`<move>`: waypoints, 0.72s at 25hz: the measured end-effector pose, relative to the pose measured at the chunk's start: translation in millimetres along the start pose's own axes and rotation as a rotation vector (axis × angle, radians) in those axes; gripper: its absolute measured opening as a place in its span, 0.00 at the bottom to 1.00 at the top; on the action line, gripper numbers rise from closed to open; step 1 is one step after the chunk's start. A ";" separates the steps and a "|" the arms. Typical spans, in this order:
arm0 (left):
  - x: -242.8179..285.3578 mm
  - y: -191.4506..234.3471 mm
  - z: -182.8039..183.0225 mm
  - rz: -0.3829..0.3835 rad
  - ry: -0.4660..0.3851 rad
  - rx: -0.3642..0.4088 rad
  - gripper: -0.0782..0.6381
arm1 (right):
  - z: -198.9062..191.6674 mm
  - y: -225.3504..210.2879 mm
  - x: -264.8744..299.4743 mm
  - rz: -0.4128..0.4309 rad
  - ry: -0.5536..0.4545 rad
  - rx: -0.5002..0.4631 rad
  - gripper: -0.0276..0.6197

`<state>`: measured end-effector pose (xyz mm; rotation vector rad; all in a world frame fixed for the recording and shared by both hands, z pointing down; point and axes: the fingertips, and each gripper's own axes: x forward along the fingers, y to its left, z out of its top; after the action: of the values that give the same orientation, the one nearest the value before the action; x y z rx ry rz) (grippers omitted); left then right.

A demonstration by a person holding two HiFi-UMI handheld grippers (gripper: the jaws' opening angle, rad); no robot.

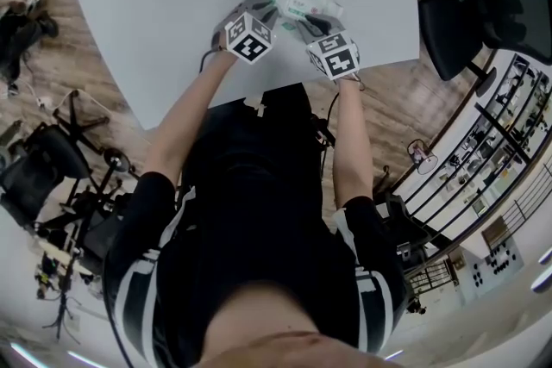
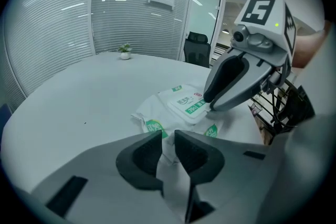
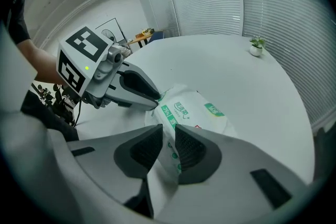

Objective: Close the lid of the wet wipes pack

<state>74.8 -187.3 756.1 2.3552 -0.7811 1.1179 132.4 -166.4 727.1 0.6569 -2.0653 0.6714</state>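
**Two grippers on a soft wipes pack at the table's near edge**

The left gripper (image 2: 168, 136) has smooth, rounded grey plastic fingers lined with matte black pads. They are drawn almost together and pinch the crimped white end of the wet wipes pack (image 2: 157, 123). The right gripper (image 3: 169, 131) is built the same way, and its pads show fine ribbing. Only a thin slit stands between them, and the pack's film shows through it without being visibly squeezed. In the left gripper view its tips touch the edge of the lid (image 2: 190, 105).

The pack is a limp, creased pouch of glossy white film with green printed patches. It lies on the smooth, matte white table (image 2: 79, 97), close to the person's edge and between the two grippers. The lid is a stiff rectangle with rounded corners and a green-and-white label. It lies flat on the pack's top, but I cannot tell whether it is fully snapped shut.

Above the lid sits the right gripper's marker cube (image 2: 262, 10), boxy and printed in black and white. Farther off, a small potted plant (image 2: 125, 51) stands at the table's far rim. Behind it are horizontal blinds (image 2: 136, 13).
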 end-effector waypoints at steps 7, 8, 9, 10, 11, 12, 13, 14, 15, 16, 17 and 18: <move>2.3 -2.0 1.6 0.003 -0.001 -0.001 0.23 | -9.3 -3.4 7.9 -0.058 0.071 -0.039 0.17; 1.9 -2.0 1.3 0.004 -0.001 -0.002 0.23 | -9.7 -3.2 9.2 -0.068 0.078 -0.044 0.17; 1.6 -1.7 1.0 0.005 -0.002 -0.004 0.23 | -9.9 -3.3 10.5 -0.076 0.085 -0.049 0.17; 1.5 -1.3 0.9 0.007 -0.003 -0.006 0.23 | -10.0 -3.7 11.6 -0.084 0.091 -0.051 0.16; 1.4 -0.8 0.8 0.008 -0.005 -0.008 0.23 | -10.0 -4.0 12.6 -0.089 0.096 -0.053 0.15; 1.3 -0.3 0.5 0.010 -0.006 -0.009 0.23 | -9.9 -4.0 13.5 -0.093 0.102 -0.055 0.15; 1.1 0.2 0.0 0.011 -0.008 -0.011 0.23 | -9.6 -3.8 14.0 -0.099 0.109 -0.061 0.15; 1.0 0.6 -0.7 0.012 -0.010 -0.013 0.23 | -9.1 -3.3 14.6 -0.105 0.118 -0.069 0.15; 1.0 1.1 -1.5 0.011 -0.012 -0.016 0.23 | -8.8 -2.9 15.5 -0.112 0.128 -0.077 0.15; 1.4 1.5 -2.0 0.010 -0.014 -0.021 0.23 | -8.9 -2.6 16.7 -0.120 0.139 -0.084 0.16; 1.9 1.8 -2.0 0.008 -0.016 -0.026 0.23 | -9.4 -2.6 17.9 -0.129 0.150 -0.093 0.15; 2.2 1.9 -1.7 0.006 -0.016 -0.029 0.23 | -10.0 -2.8 18.8 -0.139 0.161 -0.104 0.16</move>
<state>73.8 -188.4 759.2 2.3419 -0.8059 1.0838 130.3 -165.6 748.4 0.6579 -1.8743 0.5165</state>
